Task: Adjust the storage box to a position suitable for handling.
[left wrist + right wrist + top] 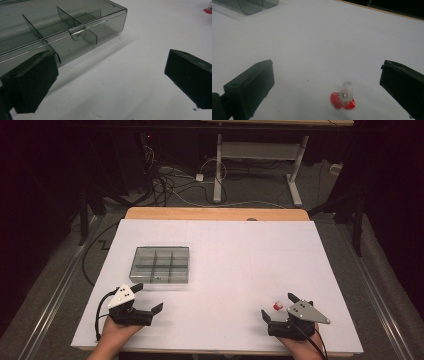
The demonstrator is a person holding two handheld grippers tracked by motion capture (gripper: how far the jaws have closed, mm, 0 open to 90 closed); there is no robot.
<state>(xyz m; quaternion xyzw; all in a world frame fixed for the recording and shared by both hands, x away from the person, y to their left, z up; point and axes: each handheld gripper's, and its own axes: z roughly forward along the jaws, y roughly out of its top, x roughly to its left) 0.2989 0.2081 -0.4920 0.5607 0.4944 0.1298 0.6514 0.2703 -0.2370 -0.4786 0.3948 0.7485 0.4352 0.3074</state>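
A smoky clear plastic compartment box [161,264] lies shut on the white table, left of centre; its front latch [78,32] faces my left gripper. My left gripper [148,297] stands open just in front of the box, jaws wide apart, nothing between them [110,80]. A small clear piece with a red base [278,305] sits on the table near the front right. My right gripper [280,306] is open around it, the piece [344,98] lying between the jaws, nearer the right one, untouched.
The white sheet [240,255] covers the table, with a wooden edge [215,213] at the back. A corner of the box [249,5] shows far off in the right gripper view. Cables and a desk frame [260,165] stand on the floor behind.
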